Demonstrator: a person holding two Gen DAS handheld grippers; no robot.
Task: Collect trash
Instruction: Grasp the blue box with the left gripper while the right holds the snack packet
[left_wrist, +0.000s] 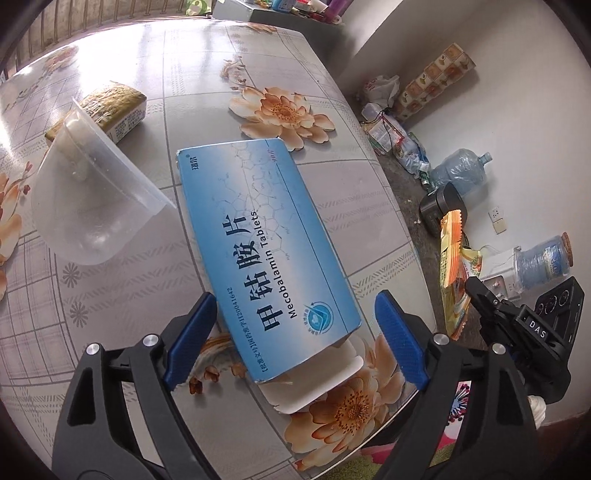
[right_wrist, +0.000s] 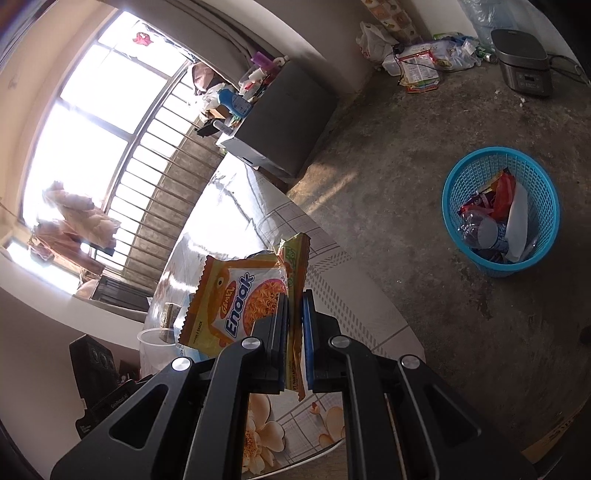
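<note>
the left hand-held gripper (left_wrist: 295, 338) stands spread apart, straddling the near end of the blue tablet box (left_wrist: 264, 254) lying on the tabletop (left_wrist: 110, 302). the right hand-held gripper (right_wrist: 294, 306) is clamped on a noodle snack wrapper (right_wrist: 236, 295). the blue trash basket (right_wrist: 458, 206) stands on the floor.

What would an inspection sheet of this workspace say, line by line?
Surface: glossy floral tablecloth on the table.
Job's things: blue cardboard medicine box lying flat, end flap open; clear plastic cup tipped over; olive food packet; blue mesh waste basket on the floor, partly filled.
Clutter: bags and bottles along the wall.
Grippers: left gripper jaws open, astride the box; right gripper shut on the orange noodle snack wrapper.
Cables: one from the grey cooker.
Surroundings: barred window, concrete floor.
</note>
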